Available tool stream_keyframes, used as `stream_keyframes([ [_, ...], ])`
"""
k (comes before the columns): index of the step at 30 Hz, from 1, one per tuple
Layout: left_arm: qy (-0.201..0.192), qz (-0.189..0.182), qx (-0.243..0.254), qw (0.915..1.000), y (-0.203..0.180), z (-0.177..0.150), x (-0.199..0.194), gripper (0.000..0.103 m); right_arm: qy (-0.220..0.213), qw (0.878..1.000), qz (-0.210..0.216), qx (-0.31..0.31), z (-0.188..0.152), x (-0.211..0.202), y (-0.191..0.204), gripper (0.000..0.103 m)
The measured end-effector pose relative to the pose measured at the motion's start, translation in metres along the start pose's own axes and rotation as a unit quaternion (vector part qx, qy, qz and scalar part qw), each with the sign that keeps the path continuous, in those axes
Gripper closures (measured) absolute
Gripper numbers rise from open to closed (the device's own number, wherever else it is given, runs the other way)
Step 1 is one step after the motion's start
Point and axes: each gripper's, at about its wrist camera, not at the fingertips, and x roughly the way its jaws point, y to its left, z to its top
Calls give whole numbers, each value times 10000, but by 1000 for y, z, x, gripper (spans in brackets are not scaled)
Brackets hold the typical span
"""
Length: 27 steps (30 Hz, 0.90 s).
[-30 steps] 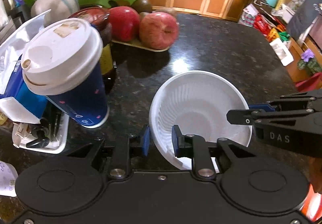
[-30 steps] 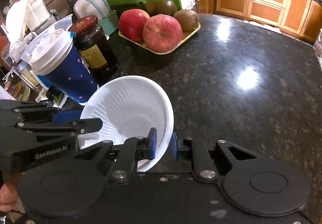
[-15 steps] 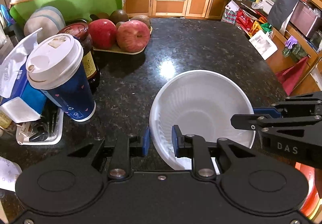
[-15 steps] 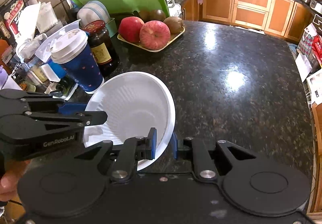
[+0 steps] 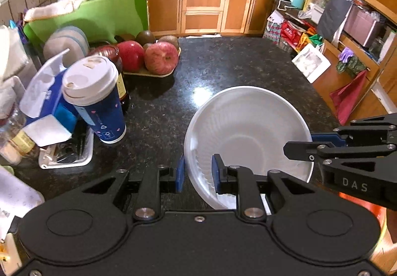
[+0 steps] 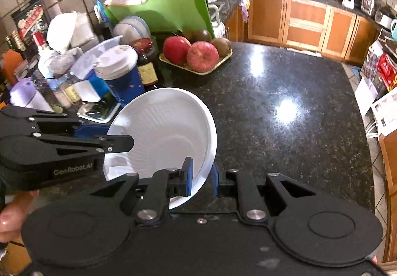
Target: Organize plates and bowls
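The bowl (image 5: 248,137), white with a ribbed inside wall, is held up over the black stone counter (image 5: 223,62) by 2 tools at once. The left tool (image 5: 197,174) is clamped on the bowl's near-left rim, 1 blue pad inside the wall and 1 outside. The right tool (image 6: 201,176) is clamped on the opposite rim in the same way, its pads pinching the thin edge. The bowl is tilted, its open side facing up and toward the cameras. To its left, a blue paper cup (image 5: 95,99) with a white lid stands on the counter, and a dark jar (image 6: 146,62) with a red lid stands just behind it. Farther back a shallow tray (image 6: 198,70) holds 2 red apples (image 6: 202,56) and brown kiwis. A green cutting board (image 6: 161,13) leans behind stacked plates (image 6: 132,27).
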Motion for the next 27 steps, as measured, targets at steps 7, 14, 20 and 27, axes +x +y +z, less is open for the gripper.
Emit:
stream_keyframes([
  [7, 22, 16, 153, 9999, -1, -21, -29, 73, -146, 9997, 150, -99, -21, -36, 19, 85],
  [14, 315, 83, 260, 9991, 3, -53, -34, 73, 111, 9991, 376, -169, -48, -37, 38, 85],
  [20, 639, 40, 336, 9974, 9, -77, -30, 73, 428, 9974, 562, -124, -68, -25, 48, 85],
  [27, 778, -57, 319, 9964, 12, -87, -24, 73, 680, 9954, 668, 105, -78, -7, 47, 85],
])
